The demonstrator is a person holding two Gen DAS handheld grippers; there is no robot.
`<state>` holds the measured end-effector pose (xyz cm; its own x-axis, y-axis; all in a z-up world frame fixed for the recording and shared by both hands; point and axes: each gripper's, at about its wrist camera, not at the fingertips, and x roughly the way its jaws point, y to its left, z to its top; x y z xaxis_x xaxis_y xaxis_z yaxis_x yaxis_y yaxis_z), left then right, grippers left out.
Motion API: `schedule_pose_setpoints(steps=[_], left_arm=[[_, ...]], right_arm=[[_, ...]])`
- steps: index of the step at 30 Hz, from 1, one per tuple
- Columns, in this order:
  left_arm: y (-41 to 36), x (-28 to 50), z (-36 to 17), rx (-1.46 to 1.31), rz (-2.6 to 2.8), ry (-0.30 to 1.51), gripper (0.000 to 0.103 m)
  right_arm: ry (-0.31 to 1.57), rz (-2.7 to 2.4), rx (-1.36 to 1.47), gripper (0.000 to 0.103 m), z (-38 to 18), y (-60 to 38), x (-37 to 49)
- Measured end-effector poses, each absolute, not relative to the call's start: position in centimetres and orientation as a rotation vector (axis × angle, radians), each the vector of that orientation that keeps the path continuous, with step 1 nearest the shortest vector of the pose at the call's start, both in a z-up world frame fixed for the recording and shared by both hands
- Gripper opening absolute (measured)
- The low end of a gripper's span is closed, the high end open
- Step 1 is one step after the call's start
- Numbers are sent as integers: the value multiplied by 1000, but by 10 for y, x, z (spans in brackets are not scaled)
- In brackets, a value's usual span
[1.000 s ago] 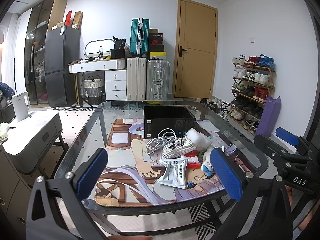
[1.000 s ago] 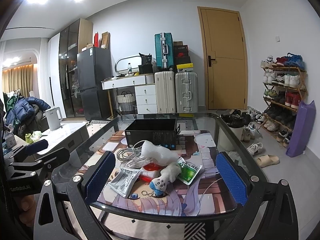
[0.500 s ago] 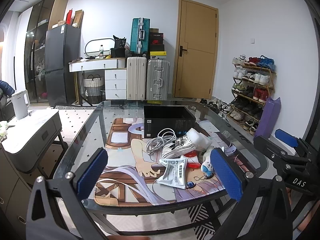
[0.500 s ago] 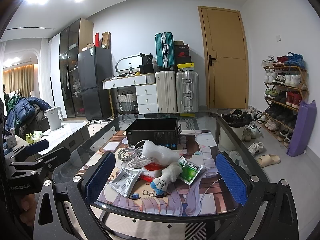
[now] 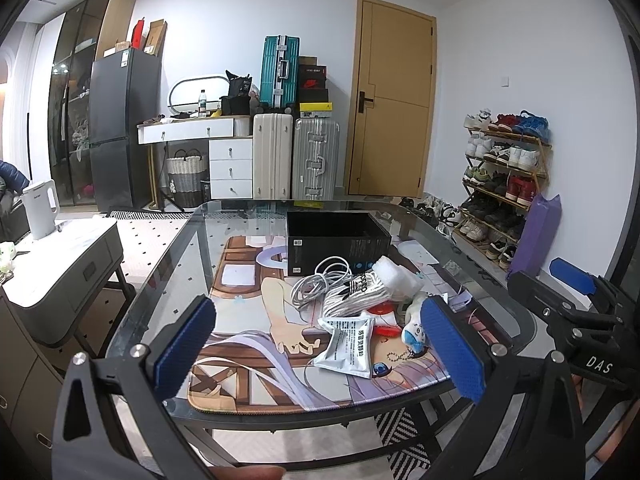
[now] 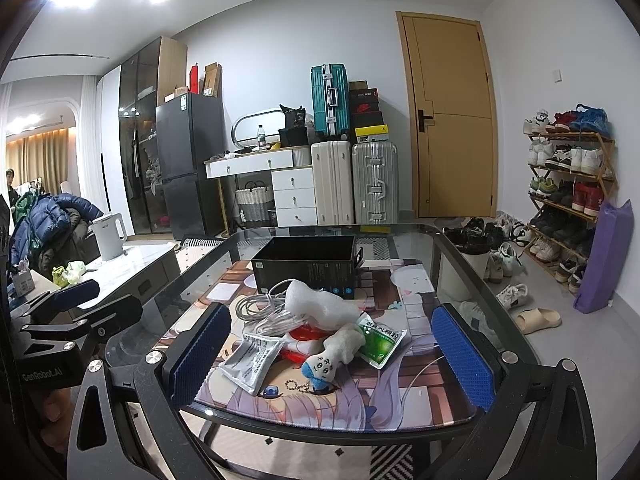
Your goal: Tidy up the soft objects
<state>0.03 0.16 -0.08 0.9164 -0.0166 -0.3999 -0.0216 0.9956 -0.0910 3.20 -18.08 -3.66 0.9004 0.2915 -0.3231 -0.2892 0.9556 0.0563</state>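
Note:
A pile of soft things lies on the printed mat (image 6: 420, 404) of a glass table (image 6: 480, 280): a white foam wrap (image 6: 320, 304), a coiled white cable (image 6: 264, 314), a white sachet (image 6: 250, 362), a green sachet (image 6: 380, 342), a small plush keychain (image 6: 332, 356) and a striped sock (image 5: 352, 294). An open black box (image 6: 306, 266) stands behind the pile. My left gripper (image 5: 320, 352) and right gripper (image 6: 326, 356) are both open and empty, held in front of the table's near edge. The cable (image 5: 320, 280), white sachet (image 5: 348, 348) and box (image 5: 336, 242) also show in the left wrist view.
A grey side cabinet with a white kettle (image 5: 40, 208) stands left of the table. A shoe rack (image 6: 568, 192) and a purple bag (image 6: 604, 256) line the right wall. Suitcases (image 6: 352, 184), a white dresser and a fridge stand at the back.
Both views have drifted only slightly; the pile and box stay put and both grippers remain open.

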Motion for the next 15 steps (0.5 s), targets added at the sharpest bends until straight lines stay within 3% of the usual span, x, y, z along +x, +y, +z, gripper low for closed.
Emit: schedule_pose_setpoints(steps=[15], left_arm=[[-12,32,5,28,-14,488,103]], right_arm=[[489,358,45,102,-28,-191,91]])
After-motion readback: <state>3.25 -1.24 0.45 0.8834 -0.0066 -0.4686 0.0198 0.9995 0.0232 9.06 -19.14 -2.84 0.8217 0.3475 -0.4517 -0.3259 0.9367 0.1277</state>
